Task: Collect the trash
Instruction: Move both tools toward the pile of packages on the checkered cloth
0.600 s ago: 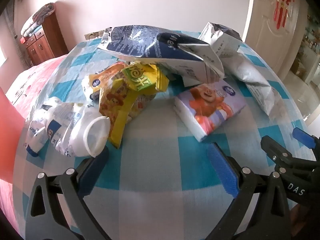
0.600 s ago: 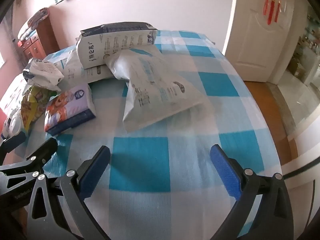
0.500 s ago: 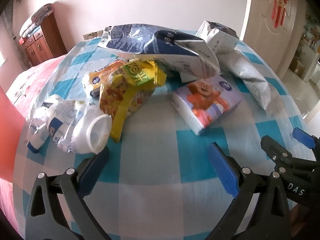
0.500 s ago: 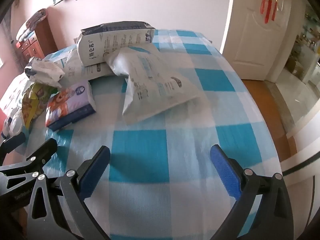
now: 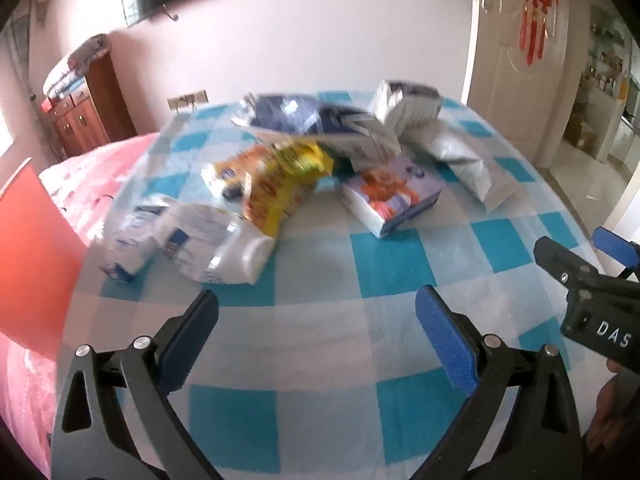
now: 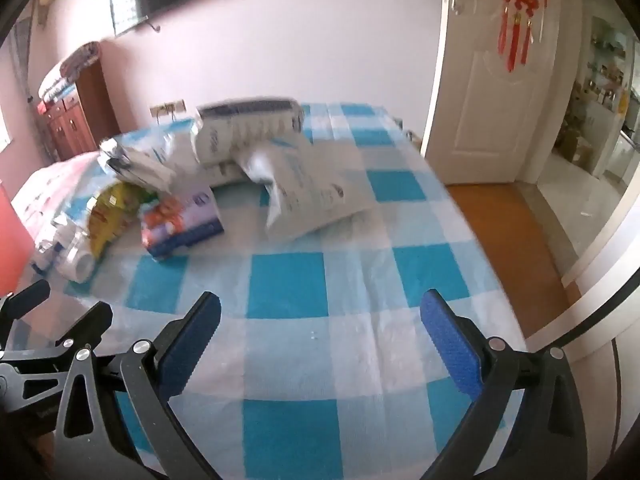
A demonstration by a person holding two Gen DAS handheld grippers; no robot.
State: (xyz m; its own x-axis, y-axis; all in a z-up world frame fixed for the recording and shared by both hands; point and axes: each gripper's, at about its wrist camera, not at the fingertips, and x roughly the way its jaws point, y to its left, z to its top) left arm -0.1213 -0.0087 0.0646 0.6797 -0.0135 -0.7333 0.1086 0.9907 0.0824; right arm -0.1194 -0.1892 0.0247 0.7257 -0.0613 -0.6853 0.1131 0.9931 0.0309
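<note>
Hovering wide apart and empty, left gripper and right gripper face the trash pile at 12 o'clock on the checked cloth

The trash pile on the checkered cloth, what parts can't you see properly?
- Printing on the yellow snack wrapper: left wrist view, motion blur.
- Crumpled plastic bottle: right wrist view, mostly behind the wrapper, small.
- Tissue pack: its far end sits under the dark blue bag.
- Right gripper: left wrist view, cut by the edge.
</note>
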